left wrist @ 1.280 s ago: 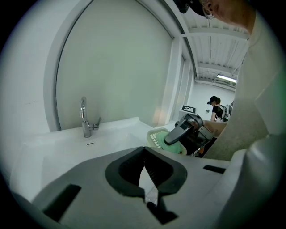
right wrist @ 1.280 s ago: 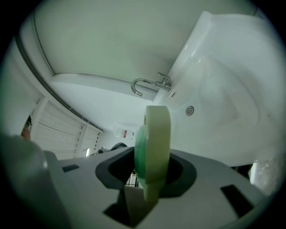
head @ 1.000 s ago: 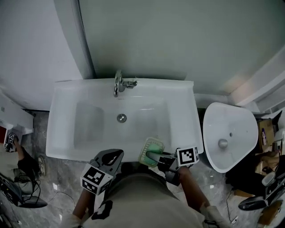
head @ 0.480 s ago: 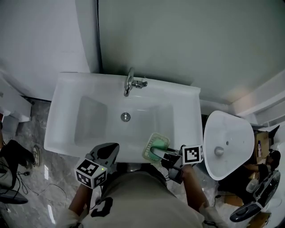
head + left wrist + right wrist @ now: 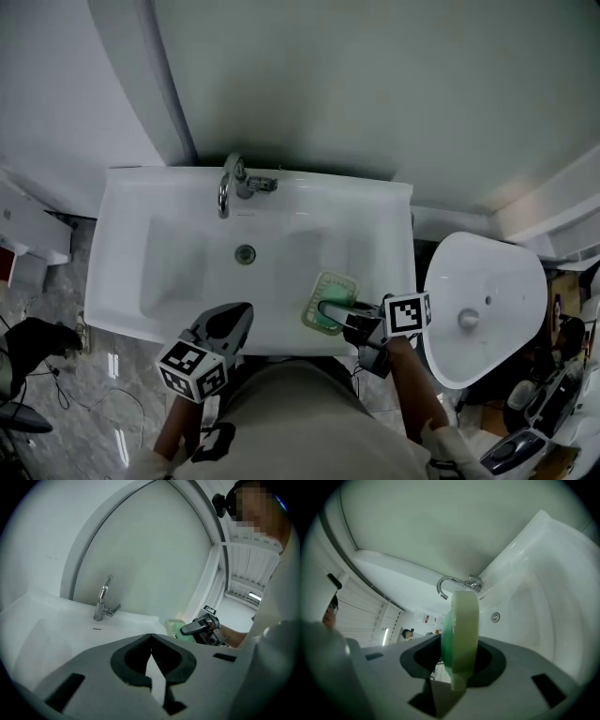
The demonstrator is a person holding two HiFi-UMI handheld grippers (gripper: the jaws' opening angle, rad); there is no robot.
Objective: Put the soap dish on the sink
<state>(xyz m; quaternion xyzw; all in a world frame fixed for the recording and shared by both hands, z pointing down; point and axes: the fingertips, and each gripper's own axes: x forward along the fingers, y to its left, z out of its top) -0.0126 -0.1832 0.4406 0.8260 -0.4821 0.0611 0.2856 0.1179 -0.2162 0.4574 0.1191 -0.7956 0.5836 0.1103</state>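
Note:
The green soap dish (image 5: 339,286) hangs over the front right part of the white sink (image 5: 122,281), on edge between the jaws. My right gripper (image 5: 328,309) is shut on it, reaching in from the sink's front edge. In the right gripper view the dish (image 5: 464,616) stands upright between the pads of the right gripper (image 5: 459,653), with the faucet (image 5: 454,584) beyond. I cannot tell whether the dish touches the sink. My left gripper (image 5: 246,307) is shut and empty at the front edge, left of centre; the left gripper view shows its tips (image 5: 151,635) meeting.
The chrome faucet (image 5: 230,183) stands at the back rim, with the drain (image 5: 246,253) in the basin. A white oval fixture (image 5: 483,300) stands close on the right. A grey wall is behind the sink, and there is marble floor (image 5: 103,375) below.
The right gripper has carried the soap dish farther in from the sink's front edge, over the basin's right side. The left gripper has rolled a little and stayed at the front edge.

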